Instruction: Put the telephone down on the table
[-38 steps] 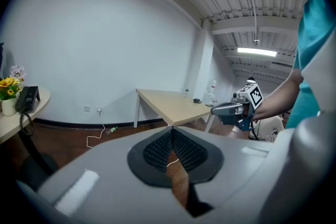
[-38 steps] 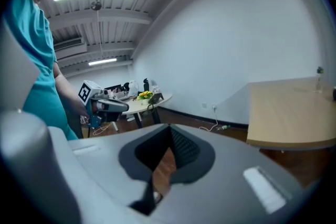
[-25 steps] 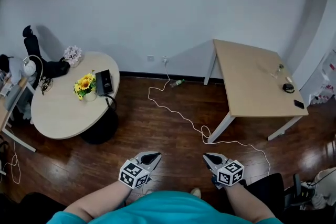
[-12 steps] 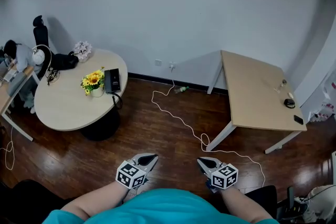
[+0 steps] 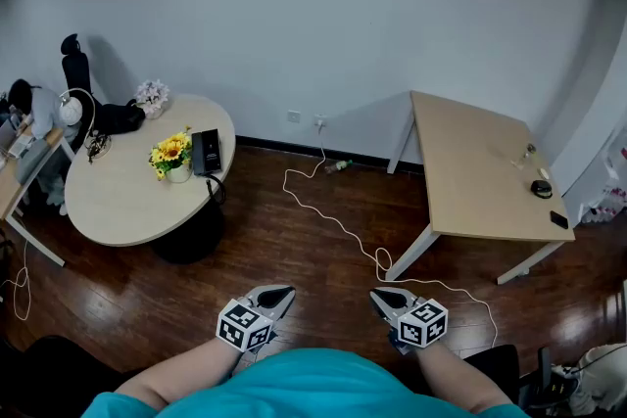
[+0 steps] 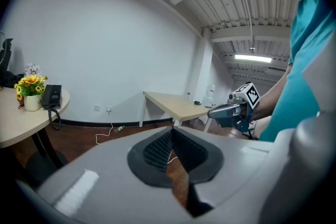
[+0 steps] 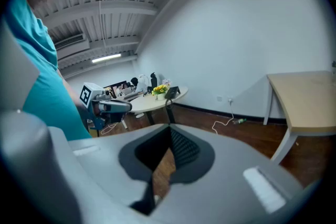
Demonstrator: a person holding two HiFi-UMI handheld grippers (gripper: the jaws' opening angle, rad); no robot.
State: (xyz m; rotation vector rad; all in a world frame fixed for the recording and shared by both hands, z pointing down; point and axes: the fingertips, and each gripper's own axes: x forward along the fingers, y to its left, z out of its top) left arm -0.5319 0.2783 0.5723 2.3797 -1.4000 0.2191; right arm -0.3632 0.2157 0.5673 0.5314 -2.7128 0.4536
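The black telephone (image 5: 205, 152) lies on the round beige table (image 5: 118, 210) at the left, beside a pot of sunflowers (image 5: 168, 155); its coiled cord hangs over the table's edge. It also shows small and far off as the telephone (image 6: 51, 96) in the left gripper view and the telephone (image 7: 171, 92) in the right gripper view. My left gripper (image 5: 277, 294) and right gripper (image 5: 382, 296) hover over the wooden floor close to my body, far from the phone. Both are shut with nothing in them, as the left gripper (image 6: 171, 131) and right gripper (image 7: 169, 128) show in their own views.
A rectangular beige table (image 5: 480, 171) with a few small items stands at the right. A white cable (image 5: 333, 220) snakes across the dark wood floor from a wall socket. A black bag, headphones and a chair crowd the round table's far left side.
The head view has shifted a little, so the tables sit slightly differently in frame. Both grippers stay shut and almost still near my body.
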